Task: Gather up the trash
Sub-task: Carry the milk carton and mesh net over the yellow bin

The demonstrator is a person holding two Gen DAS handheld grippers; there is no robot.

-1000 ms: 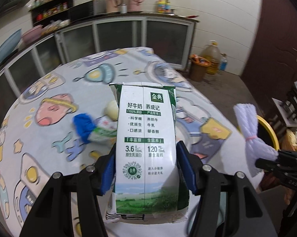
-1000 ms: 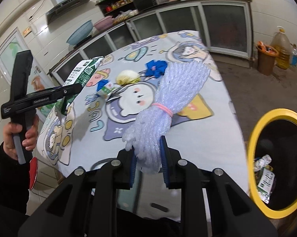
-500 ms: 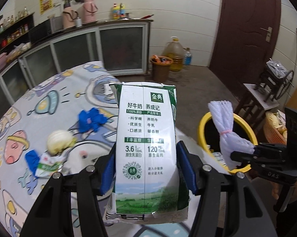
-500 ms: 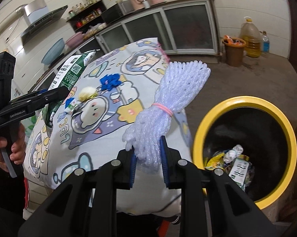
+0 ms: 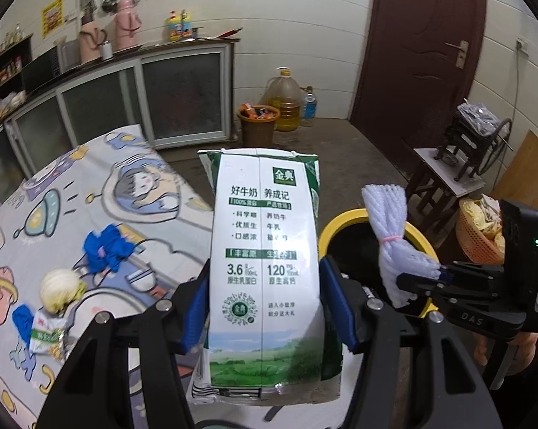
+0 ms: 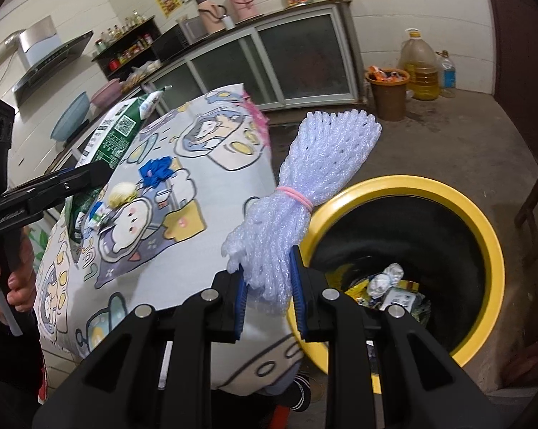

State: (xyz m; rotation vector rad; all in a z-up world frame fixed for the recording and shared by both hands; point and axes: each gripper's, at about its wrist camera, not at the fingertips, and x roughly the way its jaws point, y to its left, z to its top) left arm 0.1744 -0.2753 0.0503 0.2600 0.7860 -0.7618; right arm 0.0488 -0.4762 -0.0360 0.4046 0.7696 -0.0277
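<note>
Partway through collecting trash, judging from two pieces in hand and more lying on the table. Left gripper (image 5: pixel 265 307) clamped on a flattened green-and-white milk carton (image 5: pixel 265 250), blue pads pressed against both its sides, carton held upright above the table edge. Right gripper (image 6: pixel 269 293) clamped on a bundle of white foam fruit netting (image 6: pixel 304 193) tied with a pink rubber band, held just beside the rim of the yellow-rimmed black trash bin (image 6: pixel 483 236), not yet over the middle of the opening. Neither piece dropped so far. Inside the bin: a crumpled white wad, a small printed carton and yellowish wrappers at the bottom, so some trash already collected. Left on the cartoon-print tablecloth (image 5: pixel 54 221): a crumpled blue wrapper (image 5: pixel 106 248), a pale yellowish ball of paper or peel (image 5: pixel 59 291), and a small green-and-white packet (image 5: pixel 45 336) with something blue touching it. Likely remaining: releasing netting and carton into the bin, then fetching those three. Elsewhere, against the far cabinets, a brown bucket (image 6: pixel 389 94) holding orange packaging, beside a large oil jug (image 6: pixel 421 71); at the right of the left view, an orange basket (image 5: pixel 480 228) with pale contents, too small to identify
</note>
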